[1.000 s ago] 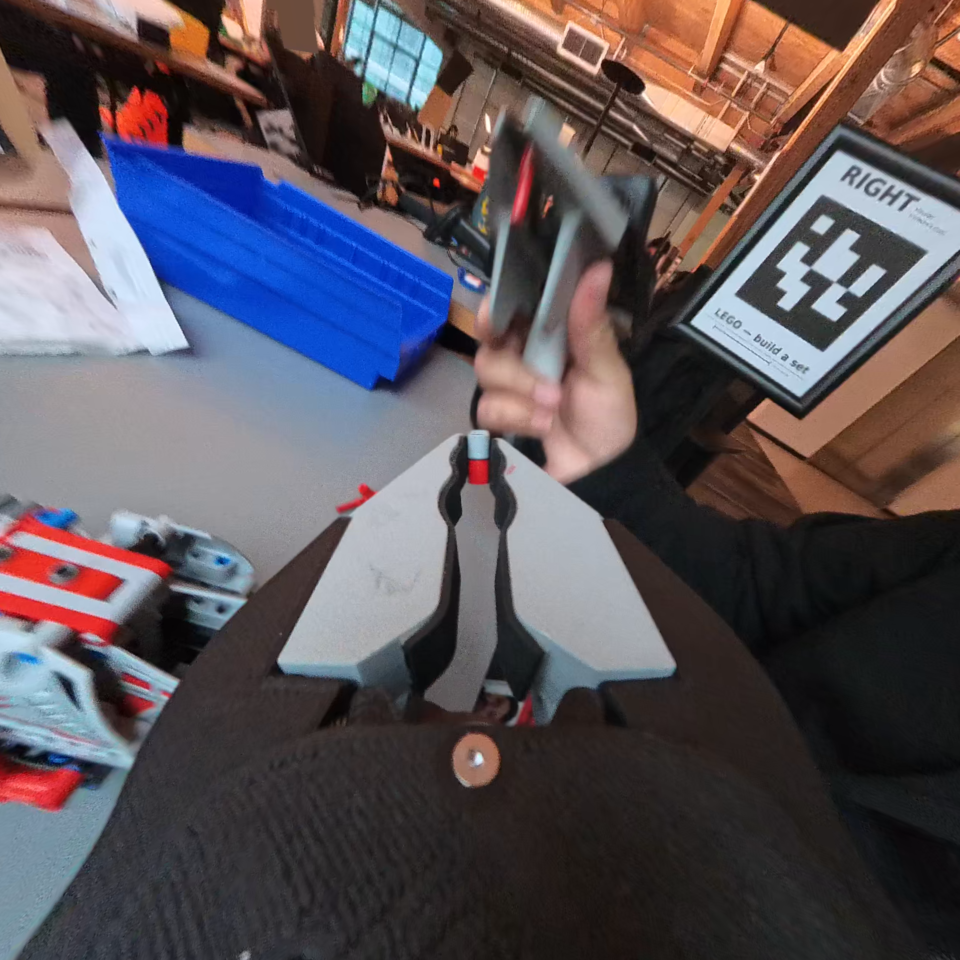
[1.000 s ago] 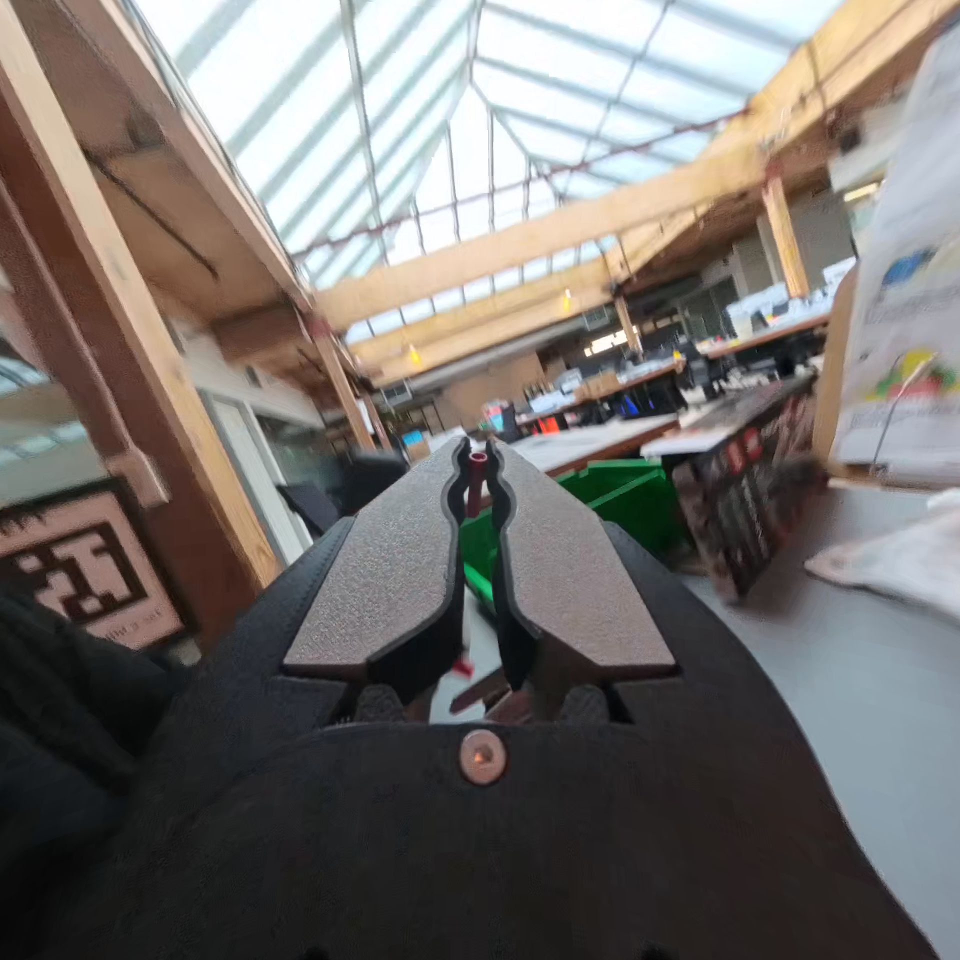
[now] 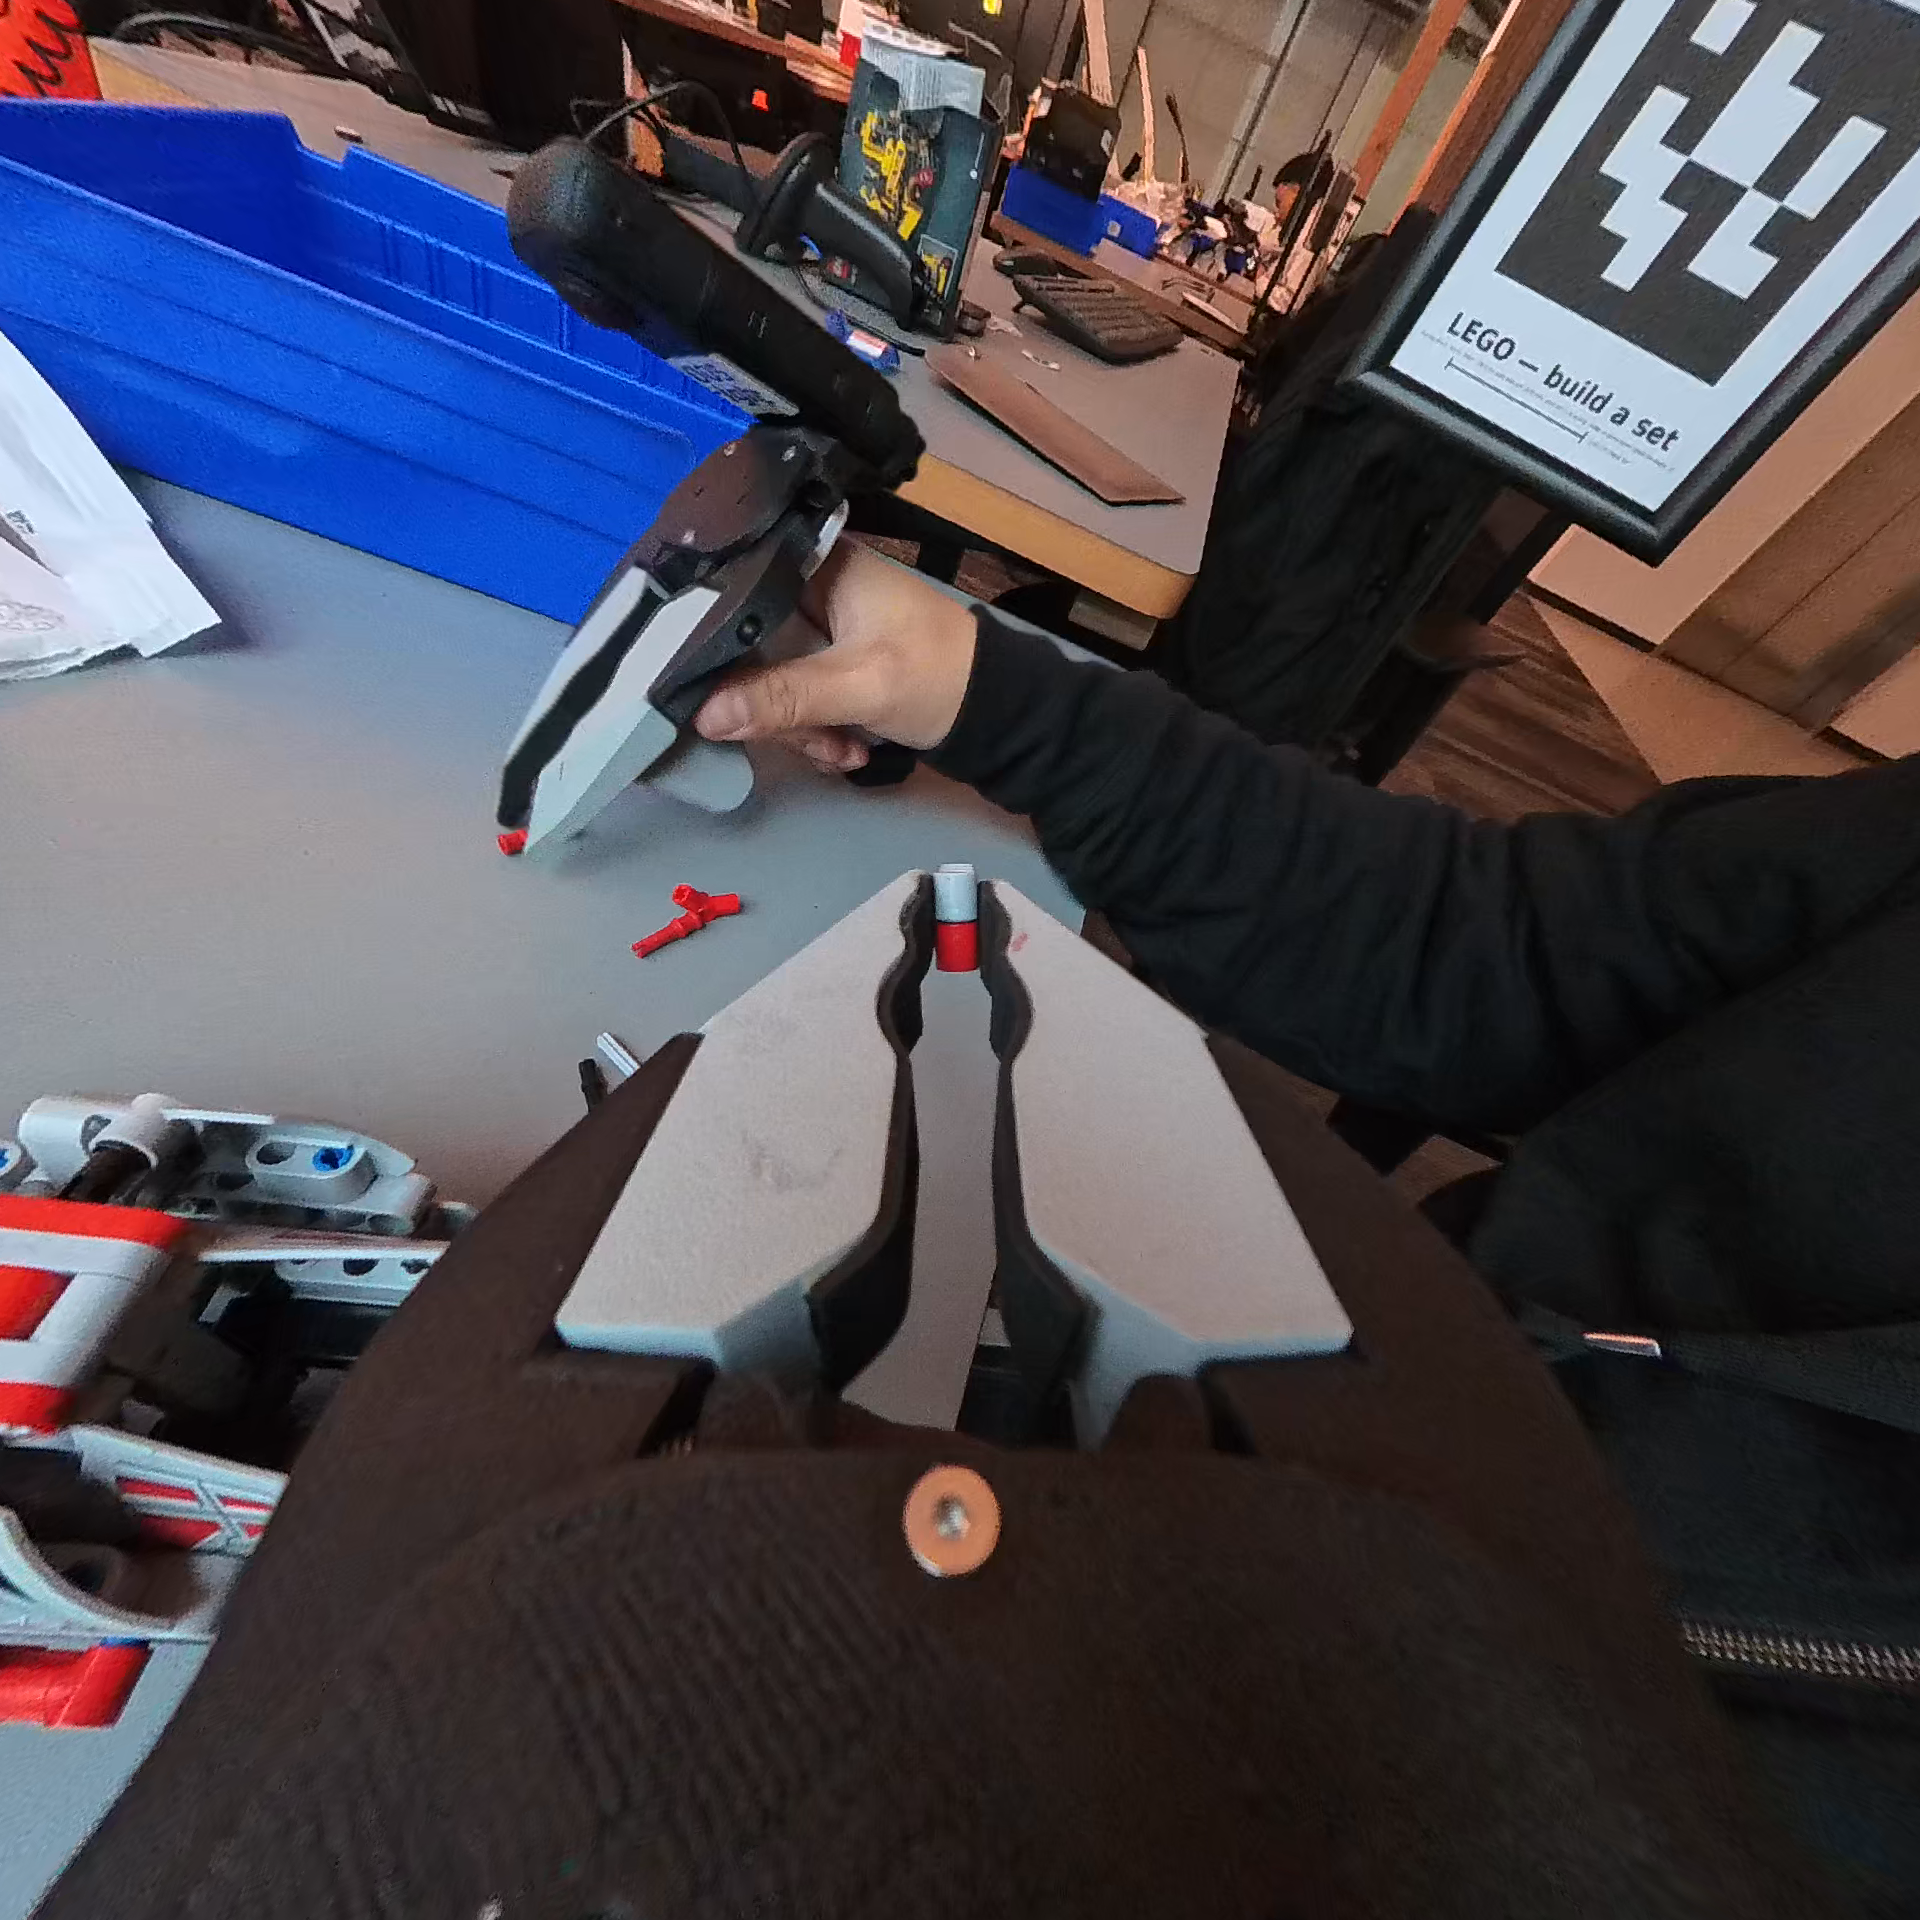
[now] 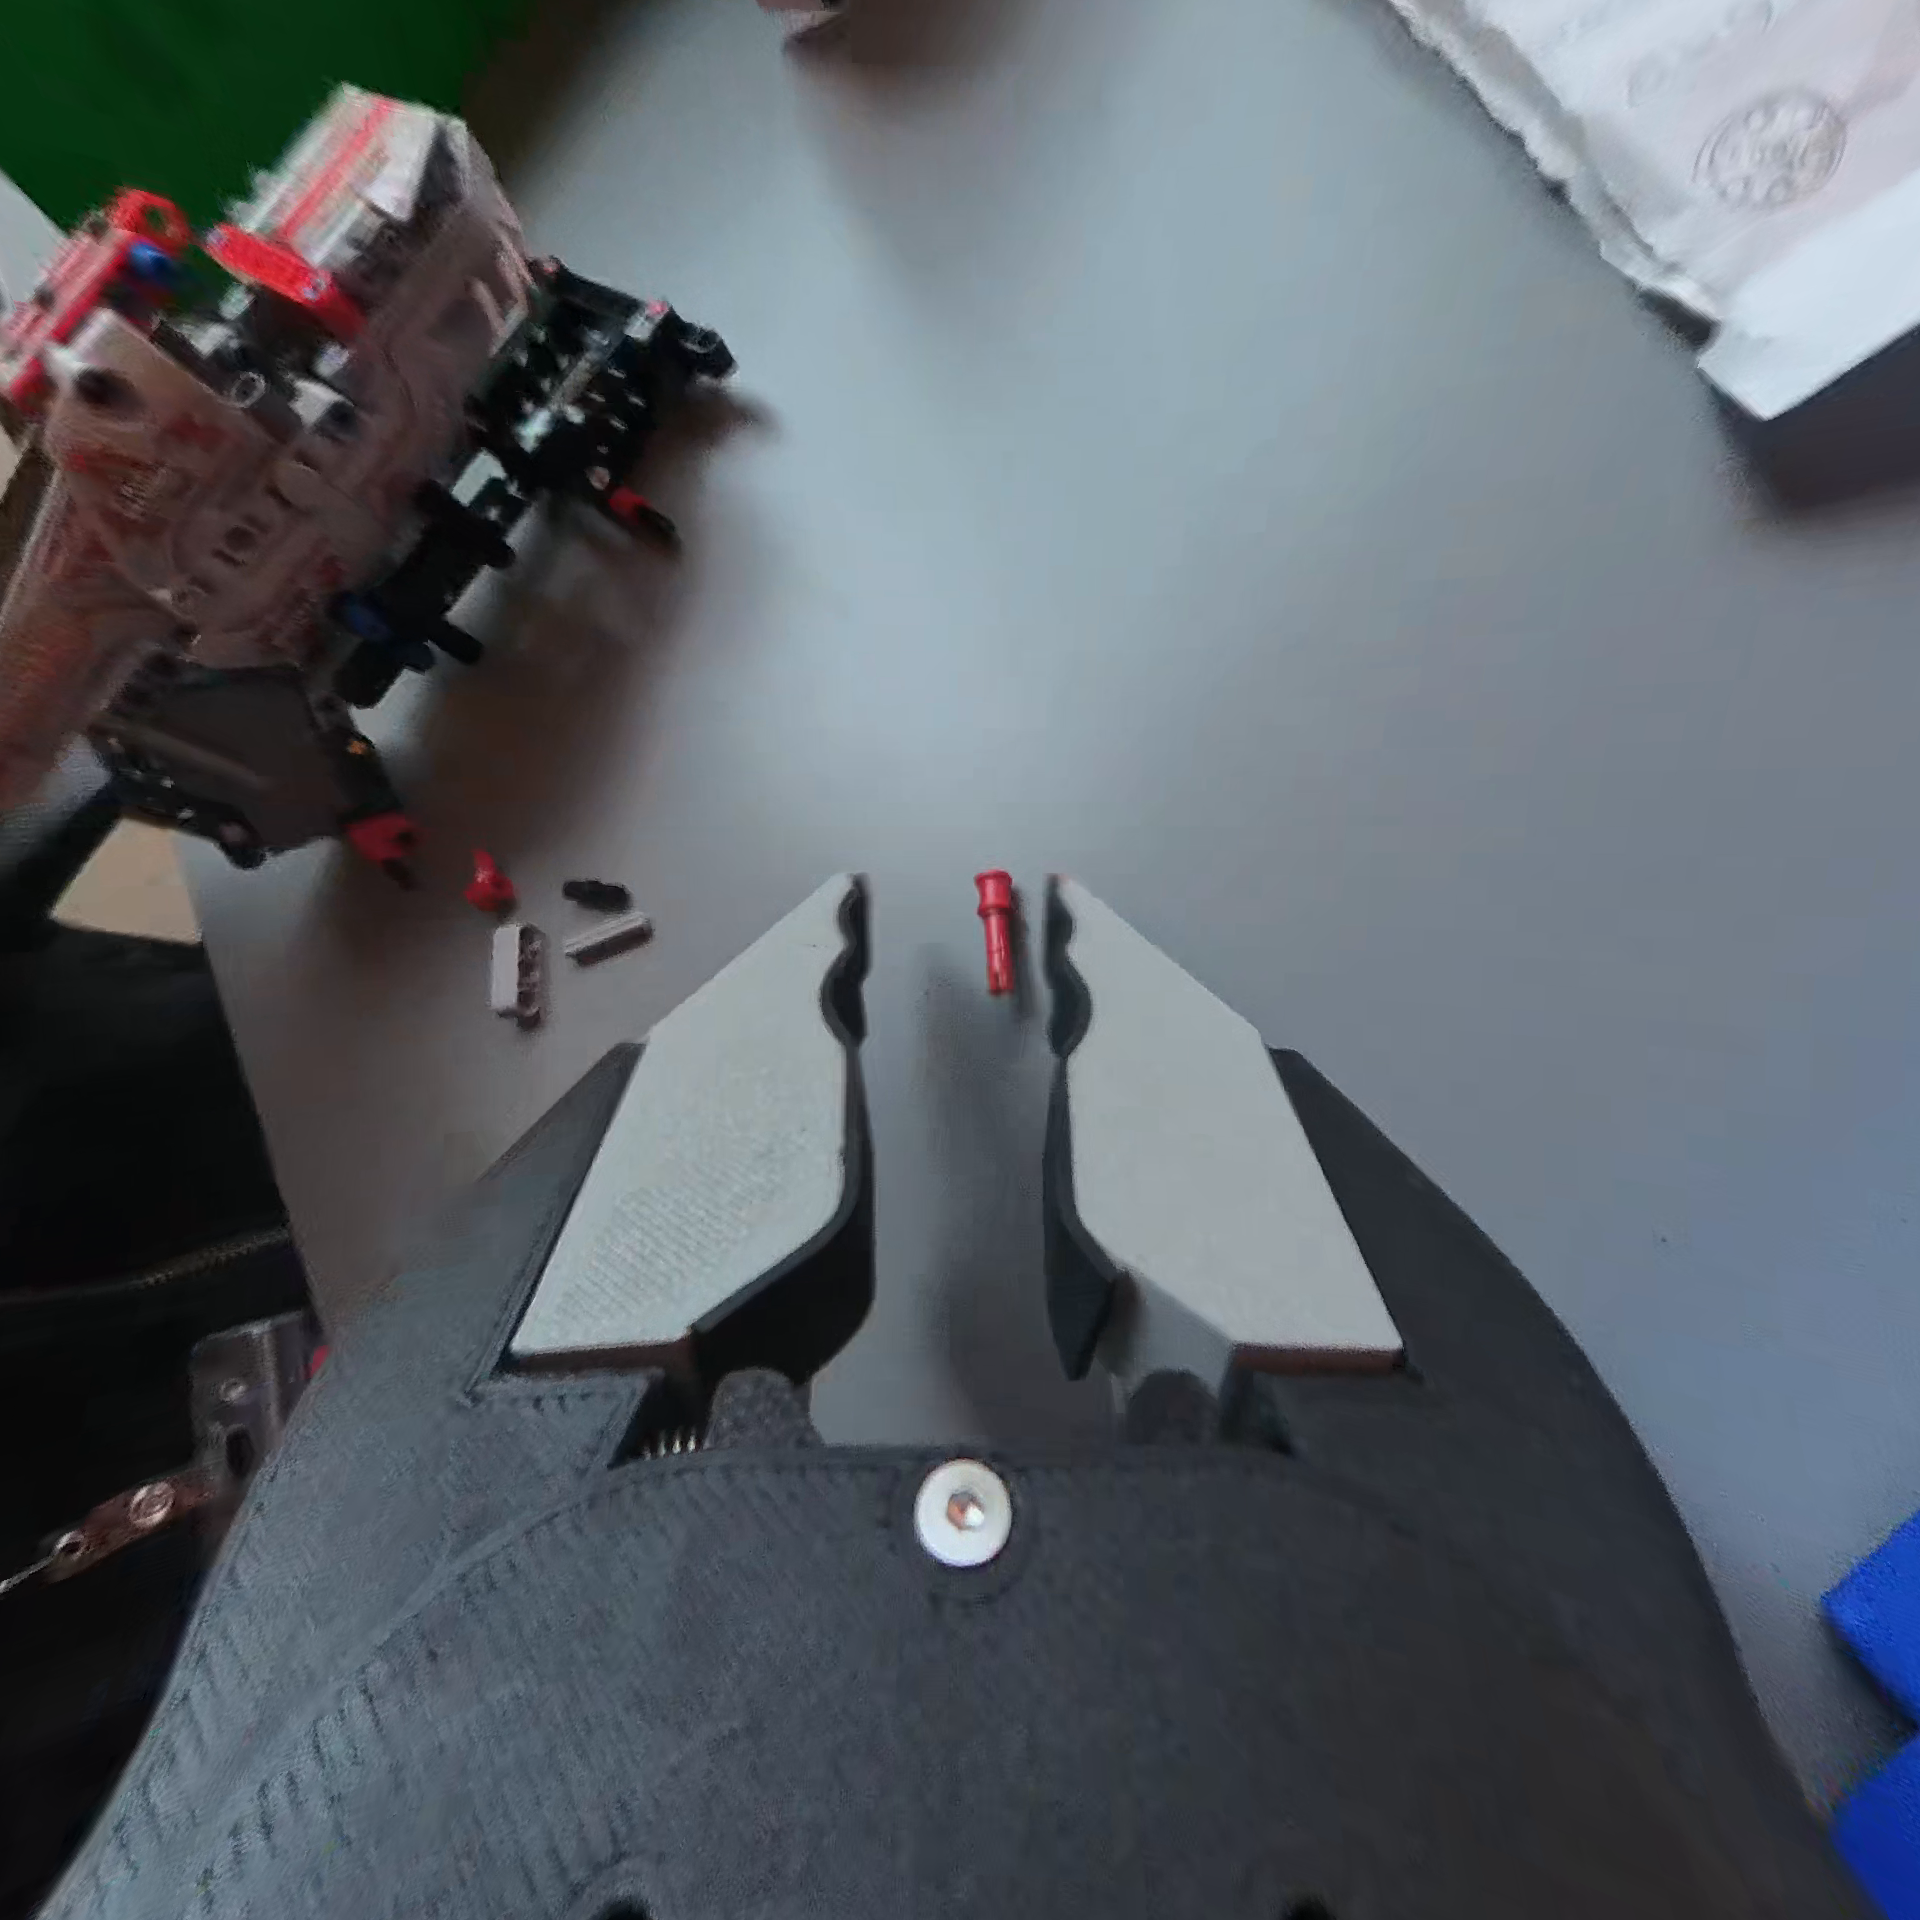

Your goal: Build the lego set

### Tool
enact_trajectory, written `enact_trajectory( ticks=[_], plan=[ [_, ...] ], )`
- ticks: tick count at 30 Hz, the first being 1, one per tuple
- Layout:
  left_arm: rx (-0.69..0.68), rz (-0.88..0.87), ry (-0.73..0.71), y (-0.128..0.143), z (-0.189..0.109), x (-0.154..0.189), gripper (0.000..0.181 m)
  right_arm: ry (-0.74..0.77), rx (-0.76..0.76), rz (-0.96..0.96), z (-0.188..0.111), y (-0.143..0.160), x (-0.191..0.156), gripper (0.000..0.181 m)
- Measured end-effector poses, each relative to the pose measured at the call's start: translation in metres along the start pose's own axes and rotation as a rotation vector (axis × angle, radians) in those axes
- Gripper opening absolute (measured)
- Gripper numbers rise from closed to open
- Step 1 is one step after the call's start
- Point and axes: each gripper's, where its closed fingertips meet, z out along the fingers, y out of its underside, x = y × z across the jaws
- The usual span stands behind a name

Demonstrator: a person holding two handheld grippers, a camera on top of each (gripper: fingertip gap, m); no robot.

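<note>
My left gripper (image 3: 954, 914) is shut on a small red and grey lego piece (image 3: 954, 920) and holds it above the grey table. My right gripper (image 4: 954, 904) is open, tips down near the table. A red pin (image 4: 995, 930) lies on the table between its fingers, close to the right one, and is not gripped. In the left wrist view the right gripper (image 3: 525, 831) points down at the table with the red pin (image 3: 509, 844) at its tip. The partly built red, white and black model (image 4: 260, 468) stands to its left and also shows in the left wrist view (image 3: 156, 1247).
A red connector (image 3: 686, 920) lies on the table between the grippers. Small loose parts (image 4: 520, 966) lie by the model. A blue bin (image 3: 312, 312) and a white paper bag (image 4: 1714, 156) are at the back. A framed sign (image 3: 1662, 260) stands on the right. Tip to tip, the grippers are about 20 cm apart.
My right gripper came down from up in the air to the table and opened, and the red pin now lies between its fingers. My left gripper still holds its piece.
</note>
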Motion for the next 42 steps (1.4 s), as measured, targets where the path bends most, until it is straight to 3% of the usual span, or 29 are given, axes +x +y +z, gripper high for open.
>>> enact_trajectory(
  ticks=[4, 7, 11, 14, 18, 24, 30, 32, 34, 42],
  plan=[
    [0.022, -0.004, -0.021, -0.005, -0.005, -0.006, 0.006, -0.035, 0.209, -0.100, -0.025, -0.039, -0.023, 0.034],
    [0.079, -0.035, -0.034, -0.014, -0.010, -0.011, 0.006, -0.131, 0.315, -0.235, -0.049, -0.059, -0.064, 0.036],
    [0.215, -0.143, 0.000, -0.032, -0.019, -0.016, 0.006, -0.387, 0.329, -0.493, -0.063, -0.055, -0.153, 0.041],
    [0.323, -0.234, 0.027, -0.045, -0.027, -0.019, 0.006, -0.361, 0.339, -0.660, -0.059, -0.051, -0.186, 0.036],
    [0.372, -0.272, 0.079, -0.051, -0.029, -0.014, 0.006, -0.217, 0.443, -0.741, -0.064, -0.067, -0.194, 0.015],
    [0.408, -0.325, 0.103, -0.054, -0.034, -0.018, 0.006, -0.113, 0.419, -0.816, -0.063, -0.064, -0.187, 0.000],
    [0.465, -0.302, 0.101, -0.061, -0.038, -0.016, 0.006, -0.211, 0.432, -0.719, -0.064, -0.065, -0.188, 0.000],
    [0.465, -0.326, 0.132, -0.061, -0.036, -0.013, 0.006, -0.286, 0.464, -0.663, -0.070, -0.068, -0.194, 0.017],
    [0.469, -0.342, 0.146, -0.059, -0.033, -0.011, 0.006, -0.342, 0.496, -0.631, -0.075, -0.071, -0.199, 0.018],
    [0.345, -0.356, 0.095, -0.047, -0.023, -0.016, 0.006, -0.313, 0.425, -0.621, -0.060, -0.066, -0.197, 0.020]
  ],
)
